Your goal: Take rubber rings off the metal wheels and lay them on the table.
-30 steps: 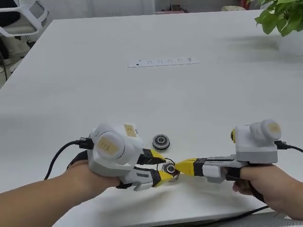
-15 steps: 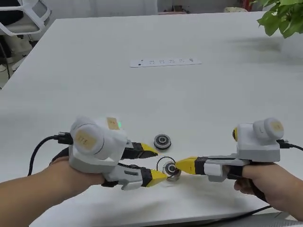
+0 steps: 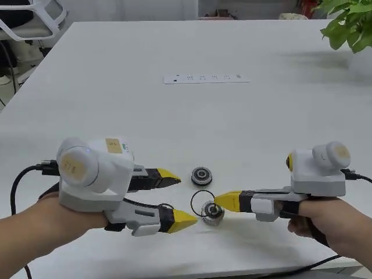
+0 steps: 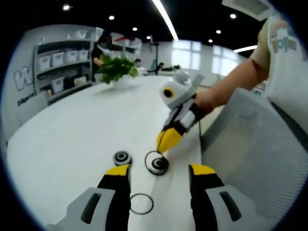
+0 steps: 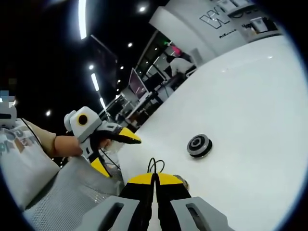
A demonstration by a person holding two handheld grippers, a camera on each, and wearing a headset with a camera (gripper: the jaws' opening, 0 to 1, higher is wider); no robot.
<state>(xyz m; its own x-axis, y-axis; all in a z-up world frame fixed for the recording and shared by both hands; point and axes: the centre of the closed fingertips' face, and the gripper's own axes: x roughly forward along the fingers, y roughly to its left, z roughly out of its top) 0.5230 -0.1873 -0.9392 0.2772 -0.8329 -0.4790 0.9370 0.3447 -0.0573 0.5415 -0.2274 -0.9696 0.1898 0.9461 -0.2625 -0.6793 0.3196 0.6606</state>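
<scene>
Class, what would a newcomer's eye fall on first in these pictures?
The right gripper, low in the head view's middle, is shut on a thin black rubber ring right by a small silver metal wheel. The left gripper hangs open opposite it, and a second metal wheel lies on the white table just beyond.

We are reading one large white letter W [image 4: 21, 78] on the grey wall left of the potted plant [image 4: 115, 69] in the left gripper view. The smaller lettering [image 4: 25, 98] below it, still left of the plant, is blurring past reading. The tan sticker [image 3: 113, 145] on the left gripper [image 3: 182, 200] is staying illegible.
</scene>
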